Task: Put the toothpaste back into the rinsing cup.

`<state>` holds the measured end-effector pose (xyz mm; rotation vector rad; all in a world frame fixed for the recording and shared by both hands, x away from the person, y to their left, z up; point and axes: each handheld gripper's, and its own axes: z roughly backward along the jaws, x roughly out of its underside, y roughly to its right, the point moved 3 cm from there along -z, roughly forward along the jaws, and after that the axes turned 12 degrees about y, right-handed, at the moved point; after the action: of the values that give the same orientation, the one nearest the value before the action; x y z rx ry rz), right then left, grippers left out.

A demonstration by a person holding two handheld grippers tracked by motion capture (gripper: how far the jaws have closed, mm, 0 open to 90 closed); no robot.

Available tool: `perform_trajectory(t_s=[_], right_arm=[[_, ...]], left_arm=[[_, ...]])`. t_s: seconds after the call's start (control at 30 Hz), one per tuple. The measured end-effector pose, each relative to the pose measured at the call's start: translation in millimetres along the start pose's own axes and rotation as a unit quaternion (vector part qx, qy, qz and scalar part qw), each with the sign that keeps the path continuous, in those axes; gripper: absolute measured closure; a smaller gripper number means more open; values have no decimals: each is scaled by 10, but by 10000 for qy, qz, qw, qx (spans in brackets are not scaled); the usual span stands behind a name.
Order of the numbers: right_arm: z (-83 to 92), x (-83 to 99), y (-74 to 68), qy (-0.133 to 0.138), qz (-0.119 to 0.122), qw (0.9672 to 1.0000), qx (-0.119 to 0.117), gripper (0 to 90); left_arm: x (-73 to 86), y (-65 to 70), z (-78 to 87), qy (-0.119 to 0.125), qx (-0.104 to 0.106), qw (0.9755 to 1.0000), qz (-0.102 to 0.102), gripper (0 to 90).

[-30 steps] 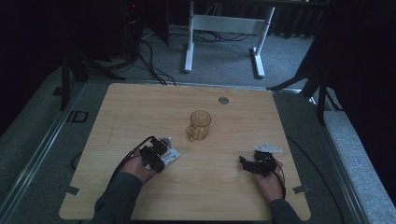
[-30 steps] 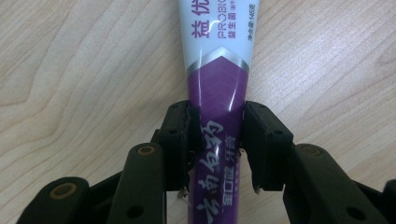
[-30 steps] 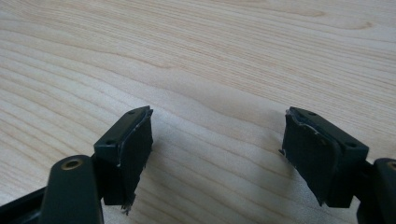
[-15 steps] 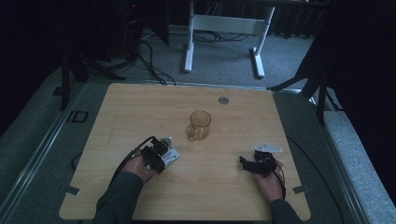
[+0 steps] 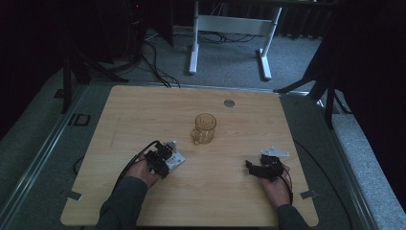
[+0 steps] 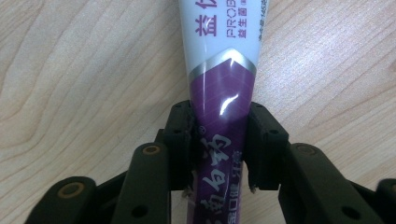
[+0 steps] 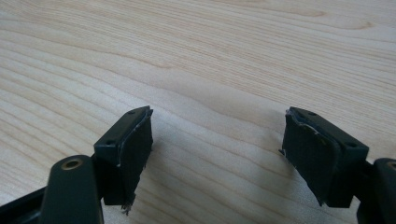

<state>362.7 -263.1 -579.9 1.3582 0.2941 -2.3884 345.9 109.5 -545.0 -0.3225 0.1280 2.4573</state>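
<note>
Left gripper (image 6: 219, 154): jaws pinching purple-and-white plastic toothpaste tube (image 6: 224, 93), lying on light wooden table (image 5: 143, 110).
Right gripper (image 7: 217, 144): jaws spread, nothing between.

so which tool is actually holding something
The left tool: its jaws are shut on the purple and white tube, which lies on the table. The right tool stands open, with bare wood between its jaws.

So there's a white and purple toothpaste tube (image 6: 219, 93) lying flat on the wooden table (image 5: 143, 110), pinched at its purple end. A bit further in, an amber glass mug (image 5: 204, 128) stands upright near the middle, empty-looking.
</note>
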Motion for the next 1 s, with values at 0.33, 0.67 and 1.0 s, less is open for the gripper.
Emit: perform_trajectory(t_s=[0.33, 0.67, 1.0], right_arm=[[0, 0, 0, -3, 3, 10000, 3, 242], [0, 0, 1, -2, 4, 10000, -1, 242], [1, 0, 0, -7, -1, 10000, 2, 242]], left_arm=[[-5, 2, 30, 10, -12, 10000, 7, 715], [-6, -46, 110, 194, -14, 9997, 140, 726], [-14, -95, 244, 470, -31, 9985, 274, 730]])
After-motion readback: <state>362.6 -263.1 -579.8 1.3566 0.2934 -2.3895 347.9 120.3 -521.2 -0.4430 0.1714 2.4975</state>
